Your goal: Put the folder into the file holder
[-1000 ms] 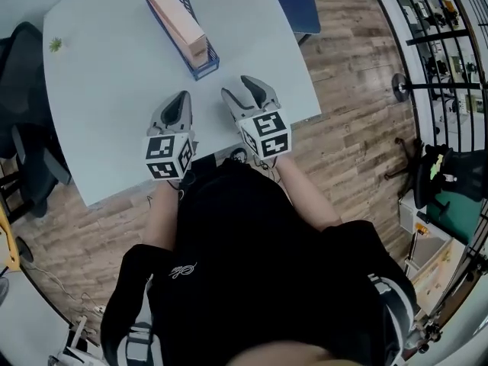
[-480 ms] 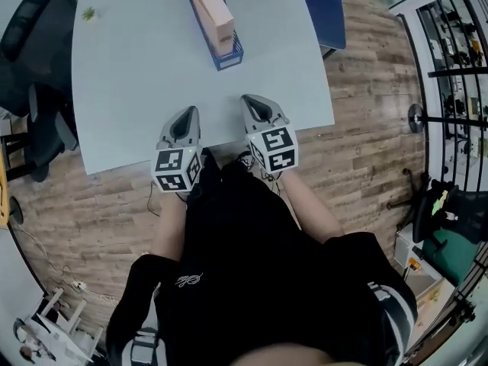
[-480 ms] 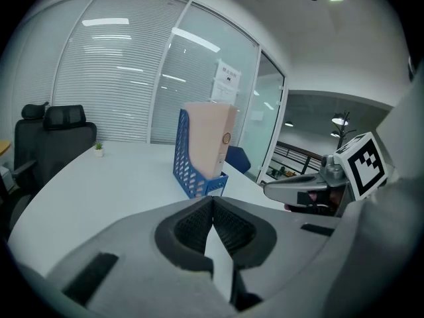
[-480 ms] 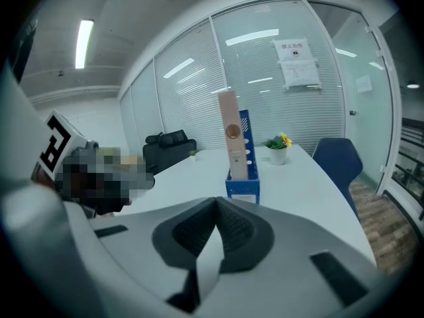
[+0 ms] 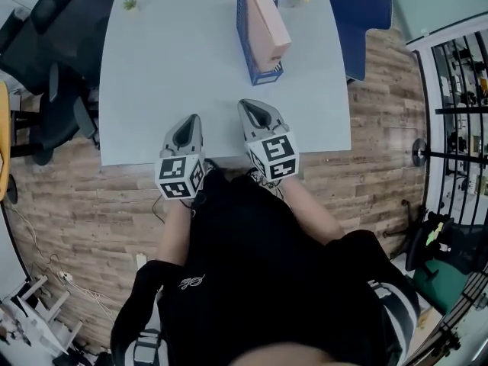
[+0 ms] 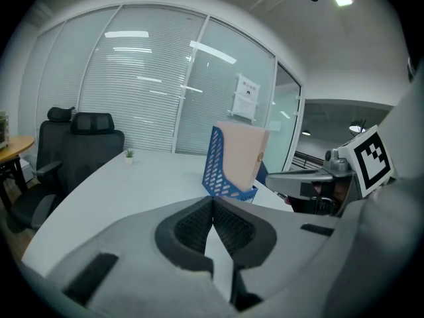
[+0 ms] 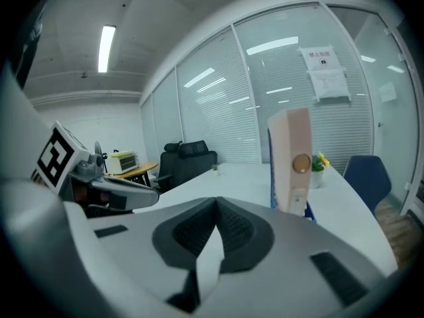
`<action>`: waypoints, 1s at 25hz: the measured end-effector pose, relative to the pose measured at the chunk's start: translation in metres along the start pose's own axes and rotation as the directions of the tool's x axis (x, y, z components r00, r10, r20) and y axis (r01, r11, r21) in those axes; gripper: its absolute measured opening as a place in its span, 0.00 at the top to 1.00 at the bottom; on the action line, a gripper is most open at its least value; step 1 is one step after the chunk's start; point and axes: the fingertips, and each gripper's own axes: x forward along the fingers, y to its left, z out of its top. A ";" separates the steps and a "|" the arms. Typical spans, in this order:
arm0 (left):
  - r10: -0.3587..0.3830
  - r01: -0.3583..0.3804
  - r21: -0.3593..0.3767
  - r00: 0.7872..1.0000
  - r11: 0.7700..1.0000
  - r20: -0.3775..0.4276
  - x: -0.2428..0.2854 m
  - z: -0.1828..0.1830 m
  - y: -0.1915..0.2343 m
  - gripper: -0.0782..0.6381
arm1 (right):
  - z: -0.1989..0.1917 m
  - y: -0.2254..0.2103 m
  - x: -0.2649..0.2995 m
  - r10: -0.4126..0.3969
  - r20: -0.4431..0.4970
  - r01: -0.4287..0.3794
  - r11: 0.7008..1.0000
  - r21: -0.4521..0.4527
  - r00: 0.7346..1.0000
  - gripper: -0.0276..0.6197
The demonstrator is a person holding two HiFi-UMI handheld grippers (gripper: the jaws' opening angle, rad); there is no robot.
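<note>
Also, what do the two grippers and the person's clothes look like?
The left gripper and right gripper are light grey tapered shells with black textured pads. Each carries a cube with black-and-white square markers. The person wears a black top.

White table [image 5: 168,75] (tiny plant [image 5: 130,4] on far corner); black chair [image 5: 57,21] left, blue chair [image 5: 360,14] right.
</note>
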 end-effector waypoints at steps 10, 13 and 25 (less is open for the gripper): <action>-0.041 -0.003 0.151 0.958 0.989 0.283 -0.037 0.130 0.027 0.89 | 0.130 0.017 -0.002 -0.088 0.269 0.120 0.987 -0.106 0.959 0.95; -0.078 0.015 0.186 0.938 0.982 0.338 -0.045 0.154 0.024 0.89 | 0.151 0.019 -0.010 -0.125 0.326 0.171 0.979 -0.115 0.937 0.95; -0.143 0.070 0.203 0.918 0.977 0.371 -0.054 0.170 0.043 0.89 | 0.164 0.037 -0.015 -0.213 0.370 0.274 0.954 -0.122 0.904 0.95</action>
